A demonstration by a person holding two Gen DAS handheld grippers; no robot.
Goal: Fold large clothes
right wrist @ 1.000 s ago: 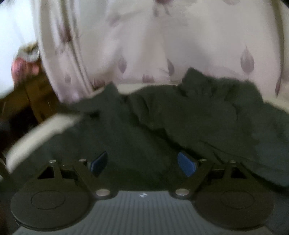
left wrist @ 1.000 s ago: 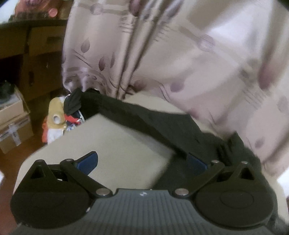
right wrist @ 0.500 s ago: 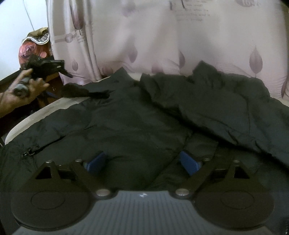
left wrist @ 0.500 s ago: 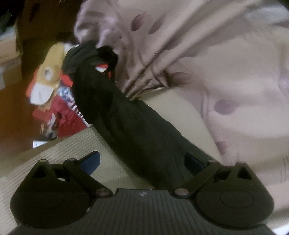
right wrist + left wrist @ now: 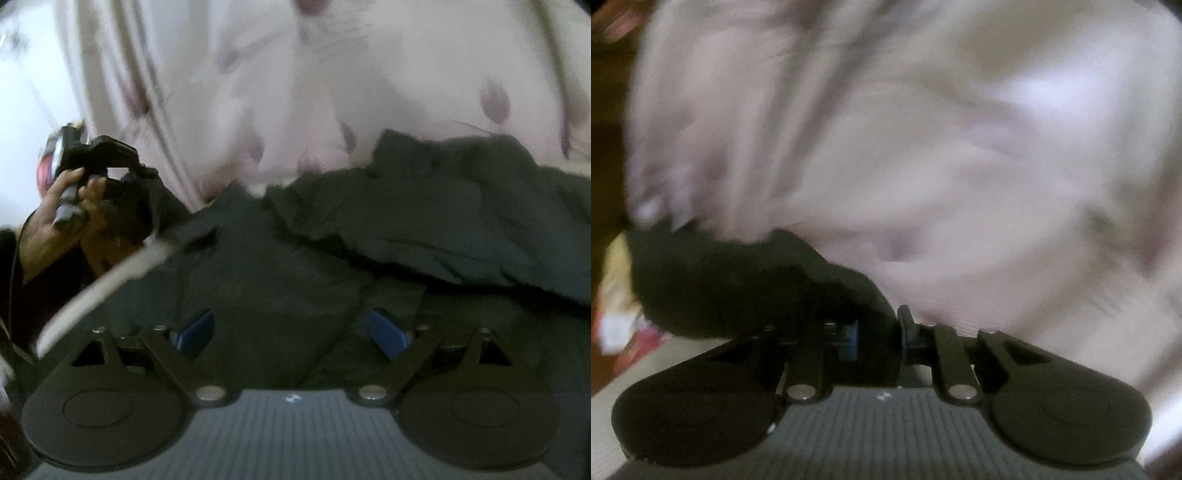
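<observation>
Both views close (curtain (image 5: 923,129) behind)

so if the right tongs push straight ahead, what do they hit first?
The dark jacket. The right tongs stand open just over it, and its fabric fills the path ahead. The curtain hangs behind. Depth is hard to judge in this blurred view.

— Where does the jacket (image 5: 332,258) lie?
— Spread across the bed (image 5: 110,273), in front of the right claw (image 5: 293,332), with the curtain (image 5: 369,74) hanging behind it.
— And the left claw (image 5: 877,336)?
— Off at the jacket's left end, beyond the bed's edge — a sleeve (image 5: 738,280) sits between its fingers, the curtain close behind.
</observation>
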